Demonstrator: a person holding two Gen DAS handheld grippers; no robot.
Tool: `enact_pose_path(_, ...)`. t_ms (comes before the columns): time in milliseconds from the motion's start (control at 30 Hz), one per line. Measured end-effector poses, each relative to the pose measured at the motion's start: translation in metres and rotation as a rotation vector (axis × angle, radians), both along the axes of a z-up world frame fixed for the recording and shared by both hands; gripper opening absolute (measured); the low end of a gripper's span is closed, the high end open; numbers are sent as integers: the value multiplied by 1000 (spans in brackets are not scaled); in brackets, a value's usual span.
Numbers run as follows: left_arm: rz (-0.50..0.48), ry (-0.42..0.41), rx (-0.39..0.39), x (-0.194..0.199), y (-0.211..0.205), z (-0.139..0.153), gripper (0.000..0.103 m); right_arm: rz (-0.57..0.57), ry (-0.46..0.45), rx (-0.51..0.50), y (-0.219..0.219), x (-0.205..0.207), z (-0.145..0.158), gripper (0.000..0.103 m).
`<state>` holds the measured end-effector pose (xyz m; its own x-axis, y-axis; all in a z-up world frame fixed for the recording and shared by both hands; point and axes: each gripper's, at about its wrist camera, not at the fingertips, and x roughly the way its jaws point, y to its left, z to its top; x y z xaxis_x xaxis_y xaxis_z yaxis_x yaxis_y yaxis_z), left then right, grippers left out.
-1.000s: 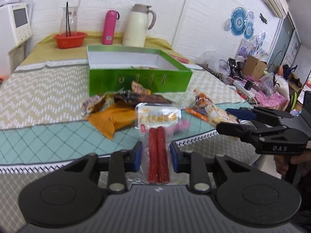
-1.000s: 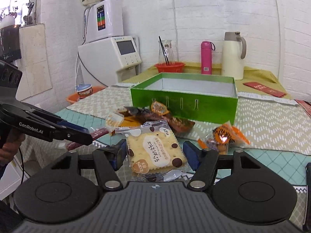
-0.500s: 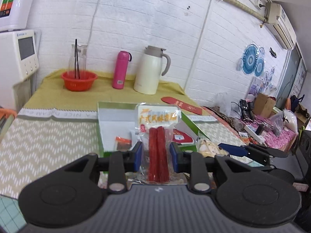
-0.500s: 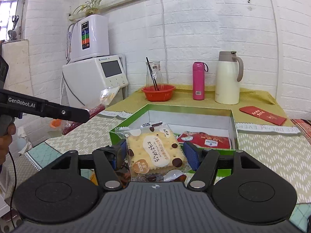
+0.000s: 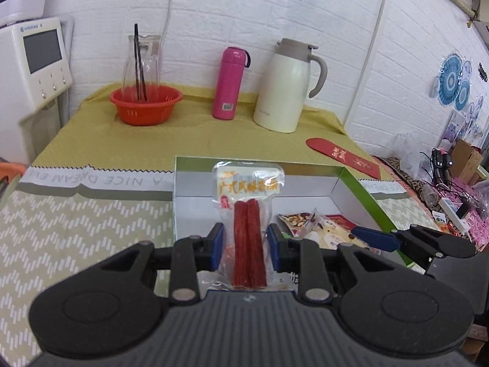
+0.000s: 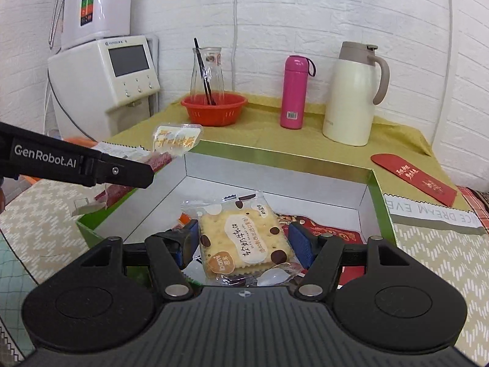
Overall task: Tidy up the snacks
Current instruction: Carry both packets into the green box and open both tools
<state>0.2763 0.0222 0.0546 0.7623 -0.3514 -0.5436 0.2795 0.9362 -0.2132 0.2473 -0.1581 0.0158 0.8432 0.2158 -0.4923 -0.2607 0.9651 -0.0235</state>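
Note:
My left gripper [image 5: 246, 246] is shut on a clear sausage packet [image 5: 247, 229] with two red sticks and an orange label, held above the near left part of the green box [image 5: 363, 195]. My right gripper [image 6: 243, 243] is shut on a cracker packet [image 6: 244, 241] with brown dots, held over the open box [image 6: 379, 195]. In the right wrist view the left gripper [image 6: 131, 172] enters from the left with the sausage packet [image 6: 177, 140] over the box's left wall. The right gripper's blue fingers [image 5: 376, 238] show at the right in the left wrist view. Red and nut-print packets [image 5: 305, 218] lie in the box.
At the back on the yellow cloth stand an orange basket with a glass carafe [image 5: 145, 107], a pink bottle [image 5: 229, 84] and a cream thermos jug [image 5: 287, 87]. A red envelope [image 5: 342, 157] lies to the right of the box. A white dispenser [image 6: 119, 70] stands at the left.
Both grippers have carried their packets forward from the snack pile at the table's front to above the open green box. Both stay shut on their packets.

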Motion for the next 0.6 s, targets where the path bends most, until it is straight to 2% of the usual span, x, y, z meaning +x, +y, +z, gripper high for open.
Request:
enact_pose_path(100, 9, 20, 4, 16, -2, -8, 28, -15, 30, -7, 8, 19, -7, 103)
enact_pose_path(167, 6, 27, 5, 24, -3, -12, 34, -21, 40, -2, 11, 28, -10, 103)
enact_pose_path(233, 6, 37, -13, 31, -2, -15, 60, -3, 64, -11, 13, 36, -13, 103)
enact_pose_path(267, 9, 29, -38, 30, -1, -16, 70, 7, 73, -22, 15, 37, -14, 103)
enact_pose_path(367, 13, 20, -81, 30, 3, -15, 76, 23, 30, -56, 17, 29, -12, 103)
enact_pose_path(433, 39, 7, -80, 28, 3, -14, 86, 26, 10, -83, 16, 23, -10, 103)
enact_pose_path(467, 64, -5, -65, 27, 2, -13, 96, 25, 9, -89, 15, 21, -9, 103)
enact_pose_path(567, 73, -49, -33, 20, -2, -10, 96, 16, 22, -70, 11, 16, -7, 103)
enact_pose_path(600, 73, -50, -28, 19, -3, -9, 96, 14, 35, -64, 10, 16, -7, 91)
